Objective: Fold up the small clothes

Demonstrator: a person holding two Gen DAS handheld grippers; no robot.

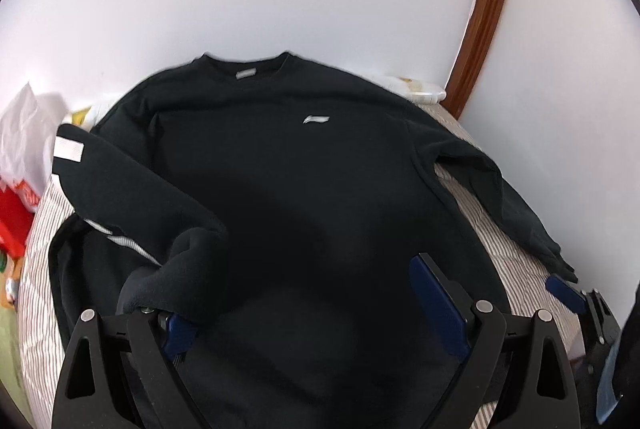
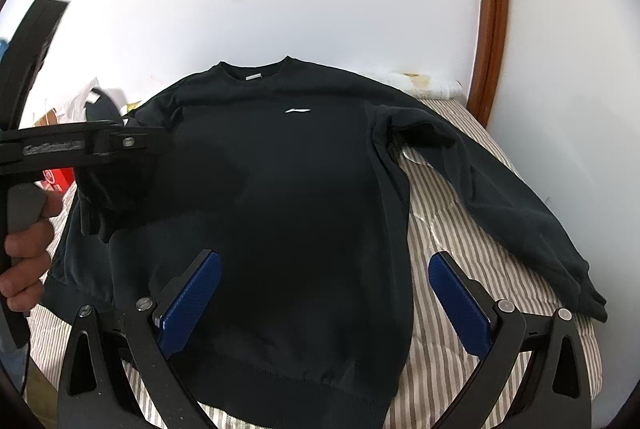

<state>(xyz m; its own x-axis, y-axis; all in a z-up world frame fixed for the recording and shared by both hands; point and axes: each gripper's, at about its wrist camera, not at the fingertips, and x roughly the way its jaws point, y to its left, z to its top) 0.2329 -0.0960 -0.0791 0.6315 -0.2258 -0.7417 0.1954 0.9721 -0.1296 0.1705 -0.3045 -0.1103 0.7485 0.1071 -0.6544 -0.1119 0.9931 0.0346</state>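
A black sweatshirt [image 1: 288, 165] lies face up on a striped bed, collar toward the wall; it also shows in the right wrist view [image 2: 280, 181]. Its left sleeve [image 1: 160, 205] is lifted and folded over the body, and the cuff drapes over the left finger of my left gripper [image 1: 316, 297], whose jaws stand wide apart. In the right wrist view the left gripper [image 2: 100, 149] hangs over the sweatshirt's left side with cloth under it. My right gripper [image 2: 324, 293] is open and empty above the hem's right part. The right sleeve [image 2: 500, 189] lies spread out on the bed.
The striped bedcover [image 2: 460, 237] shows to the right of the sweatshirt. A white wall and a brown wooden frame [image 2: 494, 29] stand behind. White bags and a red box [image 1: 16, 213] sit at the bed's left. A white bundle [image 2: 424, 85] lies near the back right.
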